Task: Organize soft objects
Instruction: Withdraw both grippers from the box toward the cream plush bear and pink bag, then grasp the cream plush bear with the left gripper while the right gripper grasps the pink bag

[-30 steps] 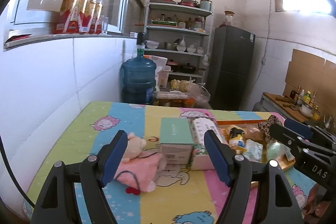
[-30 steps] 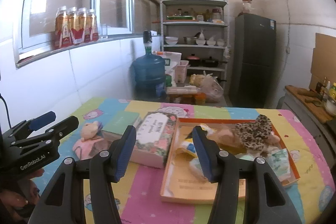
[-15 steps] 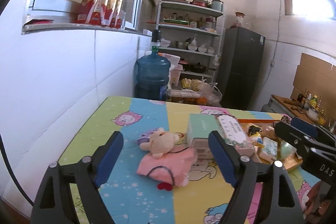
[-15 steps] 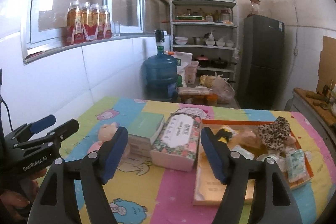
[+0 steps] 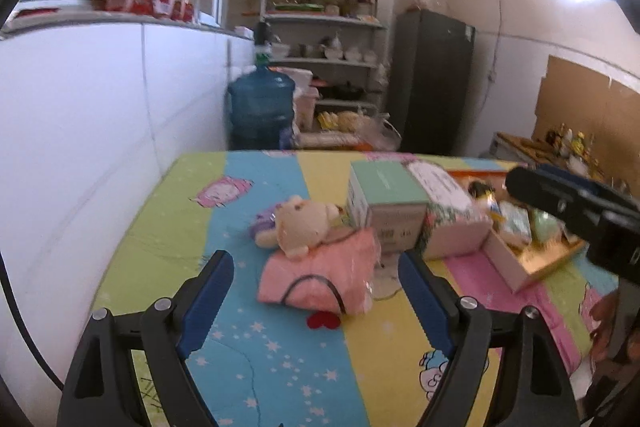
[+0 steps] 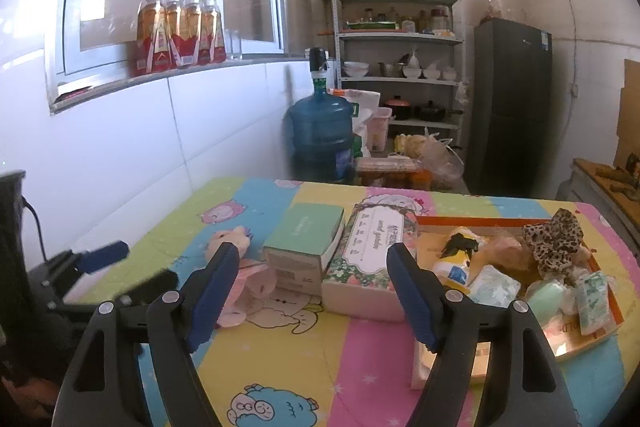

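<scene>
The left gripper (image 5: 316, 285) stands wide with nothing between its blue pads, its jaws having just been opening; the pink plush package (image 5: 318, 277) with the cream toy bear (image 5: 302, 221) on top lies on the counter (image 5: 168, 227) just beyond the fingertips, at twelve o'clock, untouched. A red heart-shaped tag (image 5: 323, 321) shows at its near edge, and the clear wrapping blurs the package's outline. Behind it at one o'clock sits the mint-lidded box (image 5: 386, 203), touching the floral tissue box (image 5: 452, 223) beside it. At three o'clock the right gripper cuts across the left wrist view and hides most of the orange tray (image 5: 516, 267), so its contents there cannot be made out. The right gripper (image 6: 312, 291) is likewise spread wide and empty, its jaws having also just been opening; the two boxes lie between its fingers in the view but further off, not touched. Its left finger (image 6: 212, 299) covers much of the plush package, leaving only a pink edge and the bear's head visible at eleven o'clock. At two o'clock the tray holds a leopard-print soft item (image 6: 554, 241), a tan plush (image 6: 506, 251), a small bottle with a black top (image 6: 458, 259) and several wrapped packets whose labels are too small to read. The left gripper appears at nine o'clock, dark and motion-blurred. A blue water jug (image 6: 322, 133) stands beyond the counter's far edge.
</scene>
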